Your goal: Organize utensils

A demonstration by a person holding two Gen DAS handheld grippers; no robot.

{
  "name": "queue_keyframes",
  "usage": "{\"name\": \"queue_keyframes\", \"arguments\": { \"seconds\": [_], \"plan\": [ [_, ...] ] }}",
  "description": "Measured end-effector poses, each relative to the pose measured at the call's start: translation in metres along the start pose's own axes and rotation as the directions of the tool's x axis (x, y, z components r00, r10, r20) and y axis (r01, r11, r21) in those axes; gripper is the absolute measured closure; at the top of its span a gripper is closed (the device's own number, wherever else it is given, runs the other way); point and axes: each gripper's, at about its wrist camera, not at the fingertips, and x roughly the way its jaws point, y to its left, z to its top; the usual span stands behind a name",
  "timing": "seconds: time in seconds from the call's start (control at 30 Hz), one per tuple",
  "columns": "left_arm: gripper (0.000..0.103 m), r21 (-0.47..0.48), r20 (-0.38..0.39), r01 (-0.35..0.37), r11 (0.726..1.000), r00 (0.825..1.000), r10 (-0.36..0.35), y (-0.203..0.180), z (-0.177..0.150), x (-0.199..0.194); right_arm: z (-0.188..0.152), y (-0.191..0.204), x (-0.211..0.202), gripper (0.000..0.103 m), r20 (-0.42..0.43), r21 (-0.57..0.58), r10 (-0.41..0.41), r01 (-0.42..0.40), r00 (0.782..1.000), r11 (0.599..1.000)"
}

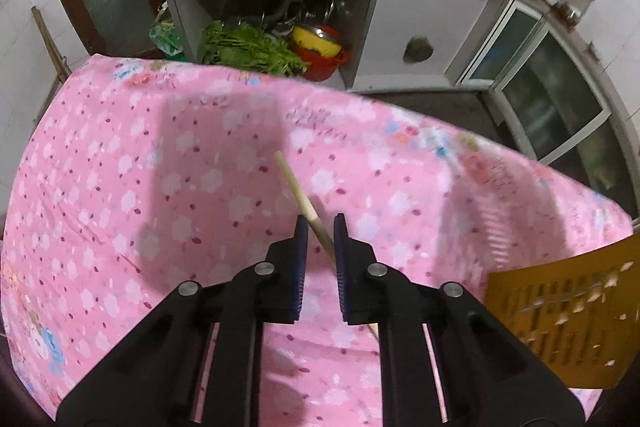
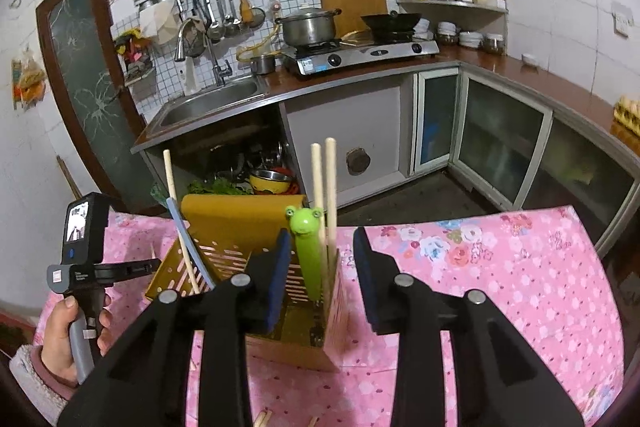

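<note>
Two black grippers work over a pink flowered tablecloth (image 1: pixel 120 155). The left gripper (image 1: pixel 321 227) is clenched on a pale wooden chopstick (image 1: pixel 298 193), which crosses its blue pads (image 1: pixel 302 239) at a slant, tip pointing far-left over the cloth. The right gripper (image 2: pixel 322 241) hangs released, jaws apart, in front of the yellow slotted plastic utensil holder (image 2: pixel 236 215) to the right. Inside stand three more chopsticks (image 2: pixel 330 179), a green frog-headed utensil (image 2: pixel 306 239) and a light blue handle (image 2: pixel 188 239). Gripped so obliquely, the thin stick could swivel or slip free, or catch the holder's rim.
</note>
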Motion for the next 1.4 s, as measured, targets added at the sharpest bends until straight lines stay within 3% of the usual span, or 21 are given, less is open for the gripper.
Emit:
{"name": "queue_keyframes", "arguments": {
  "seconds": [0.13, 0.23, 0.4, 0.53, 0.63, 0.73, 0.8, 0.83, 0.87, 0.93, 1.0, 1.07, 1.1, 1.23, 1.3, 1.33, 1.37, 1.4],
  "plan": [
    [0.094, 0.011, 0.075, 0.034, 0.999, 0.997, -0.035, -0.006, 0.001, -0.031, -0.003, -0.006, -0.007, 0.071, 0.010, 0.012, -0.001, 0.001, 1.000, 1.000],
    [0.097, 0.046, 0.178, 0.066, 0.997, 0.981, -0.073, -0.016, -0.003, -0.070, -0.003, -0.010, -0.009, 0.071, 0.013, 0.028, 0.005, -0.005, 1.000, 1.000],
    [0.098, 0.109, 0.325, 0.095, 0.989, 0.937, -0.126, -0.029, -0.011, -0.125, -0.006, -0.014, -0.014, 0.071, 0.021, 0.043, 0.009, -0.010, 1.000, 0.999],
    [0.098, 0.135, 0.376, 0.114, 0.984, 0.913, -0.157, -0.036, -0.018, -0.152, -0.008, -0.017, -0.021, 0.071, 0.030, 0.050, 0.009, -0.011, 1.000, 0.999],
    [0.099, 0.151, 0.460, 0.122, 0.981, 0.870, -0.179, -0.042, -0.027, -0.186, -0.006, -0.023, -0.032, 0.071, 0.062, 0.066, 0.012, -0.016, 0.998, 0.998],
    [0.098, 0.170, 0.538, 0.162, 0.972, 0.811, -0.229, -0.048, -0.034, -0.224, 0.000, -0.025, -0.042, 0.071, 0.087, 0.070, 0.011, -0.017, 0.996, 0.997],
    [0.098, 0.194, 0.604, 0.191, 0.962, 0.750, -0.271, -0.057, -0.039, -0.255, 0.003, -0.025, -0.052, 0.071, 0.113, 0.062, -0.007, 0.000, 0.994, 0.998],
    [0.098, 0.204, 0.624, 0.200, 0.958, 0.728, -0.285, -0.061, -0.041, -0.264, 0.004, -0.025, -0.054, 0.071, 0.119, 0.058, -0.015, 0.008, 0.993, 0.998],
    [0.098, 0.223, 0.656, 0.218, 0.950, 0.687, -0.312, -0.068, -0.045, -0.278, 0.004, -0.024, -0.057, 0.071, 0.128, 0.049, -0.029, 0.023, 0.991, 0.999],
    [0.098, 0.253, 0.686, 0.223, 0.942, 0.645, -0.337, -0.084, -0.048, -0.289, 0.003, -0.026, -0.061, 0.061, 0.136, 0.040, -0.050, 0.045, 0.989, 0.998],
    [0.098, 0.271, 0.698, 0.214, 0.938, 0.628, -0.345, -0.101, -0.049, -0.286, -0.001, -0.031, -0.065, 0.054, 0.147, 0.044, -0.070, 0.064, 0.987, 0.997],
    [0.098, 0.290, 0.699, 0.206, 0.935, 0.622, -0.354, -0.117, -0.050, -0.270, -0.006, -0.037, -0.067, 0.054, 0.139, 0.046, -0.083, 0.077, 0.987, 0.996],
    [0.098, 0.299, 0.691, 0.194, 0.934, 0.631, -0.352, -0.125, -0.050, -0.259, -0.009, -0.040, -0.068, 0.053, 0.133, 0.046, -0.090, 0.085, 0.987, 0.995],
    [0.098, 0.314, 0.622, 0.176, 0.933, 0.704, -0.342, -0.139, -0.050, -0.207, -0.028, -0.055, -0.070, 0.047, 0.099, 0.036, -0.141, 0.138, 0.985, 0.990],
    [0.098, 0.309, 0.567, 0.177, 0.934, 0.754, -0.330, -0.137, -0.049, -0.181, -0.038, -0.062, -0.068, 0.044, 0.075, 0.038, -0.154, 0.151, 0.985, 0.988],
    [0.095, 0.308, 0.548, 0.182, 0.934, 0.769, -0.331, -0.132, -0.050, -0.174, -0.042, -0.064, -0.066, 0.044, 0.062, 0.039, -0.156, 0.154, 0.986, 0.987],
    [0.089, 0.304, 0.524, 0.184, 0.935, 0.787, -0.325, -0.128, -0.051, -0.167, -0.049, -0.065, -0.064, 0.044, 0.049, 0.040, -0.163, 0.161, 0.985, 0.986],
    [0.070, 0.304, 0.509, 0.184, 0.935, 0.798, -0.323, -0.123, -0.054, -0.164, -0.054, -0.066, -0.063, 0.044, 0.043, 0.042, -0.167, 0.165, 0.985, 0.985]
  ]
}}
